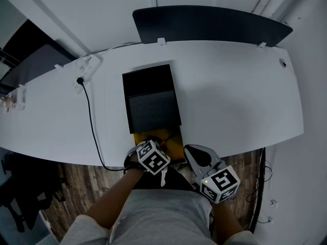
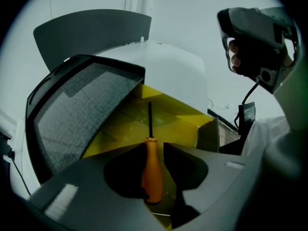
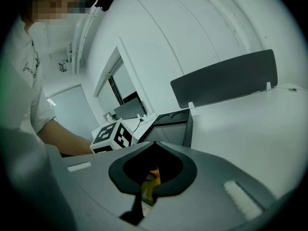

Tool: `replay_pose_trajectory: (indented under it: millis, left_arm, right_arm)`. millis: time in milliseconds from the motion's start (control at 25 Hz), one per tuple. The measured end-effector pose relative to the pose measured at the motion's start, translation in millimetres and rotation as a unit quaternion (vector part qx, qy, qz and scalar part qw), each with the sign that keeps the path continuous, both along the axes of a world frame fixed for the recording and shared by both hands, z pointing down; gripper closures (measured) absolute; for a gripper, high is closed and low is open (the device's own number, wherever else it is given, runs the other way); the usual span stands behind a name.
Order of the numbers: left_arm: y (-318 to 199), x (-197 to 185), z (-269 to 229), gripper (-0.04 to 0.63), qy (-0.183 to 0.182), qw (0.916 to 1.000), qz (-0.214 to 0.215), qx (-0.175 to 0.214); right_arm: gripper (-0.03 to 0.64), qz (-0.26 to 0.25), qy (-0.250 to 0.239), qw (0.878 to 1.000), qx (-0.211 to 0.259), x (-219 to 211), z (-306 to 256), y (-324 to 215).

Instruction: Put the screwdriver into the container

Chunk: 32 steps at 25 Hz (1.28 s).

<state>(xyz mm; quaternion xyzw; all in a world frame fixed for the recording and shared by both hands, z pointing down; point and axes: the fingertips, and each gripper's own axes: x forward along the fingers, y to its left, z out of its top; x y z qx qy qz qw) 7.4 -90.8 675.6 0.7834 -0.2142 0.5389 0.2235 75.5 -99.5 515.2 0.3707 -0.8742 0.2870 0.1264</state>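
Observation:
The screwdriver point(image 2: 152, 170) has an orange handle and a thin dark shaft that points into the container's yellow inside point(image 2: 166, 119). Its handle lies between the jaws of my left gripper point(image 2: 154, 146), which stand open, with a gap showing on the handle's right side. In the head view the container point(image 1: 150, 103) is a black box on the white desk, its yellow part point(image 1: 174, 143) at the near edge under my left gripper point(image 1: 155, 148). My right gripper point(image 1: 195, 154) hovers just right of the box, off the desk's front edge. Its jaws point(image 3: 155, 144) are shut and hold nothing.
The black mesh lid point(image 2: 82, 109) leans over the left of the yellow compartment. A power strip point(image 1: 86, 68) with a black cable point(image 1: 92, 121) lies left of the box. A dark divider panel point(image 1: 209, 27) stands along the back of the white desk point(image 1: 240, 96).

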Motion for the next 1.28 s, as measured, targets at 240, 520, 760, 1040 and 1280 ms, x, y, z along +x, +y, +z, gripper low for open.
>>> replay_pose_trajectory:
  millis: [240, 520, 760, 1040, 1280]
  left_arm:
    - [-3, -4, -5, 0.471, 0.003, 0.9999, -0.008, 0.008]
    - [-6, -6, -16, 0.472, 0.024, 0.9995, -0.016, 0.011]
    - [-5, -10, -28, 0.472, 0.039, 0.9988, -0.023, 0.018]
    - [-7, -20, -47, 0.476, 0.064, 0.9966, -0.040, 0.033]
    - [-9, -27, -79, 0.489, 0.113, 0.9897, -0.046, 0.075]
  right_arm:
    - [0.603, 0.001, -0.001, 1.000, 0.003, 0, -3, 1]
    - [0.603, 0.001, 0.002, 1.000, 0.007, -4, -7, 1]
    - [0.603, 0.001, 0.006, 1.000, 0.012, -9, -10, 3]
    - [0.603, 0.000, 0.016, 1.000, 0.019, -14, -16, 6]
    - [0.603, 0.010, 0.023, 0.999, 0.032, -16, -27, 8]
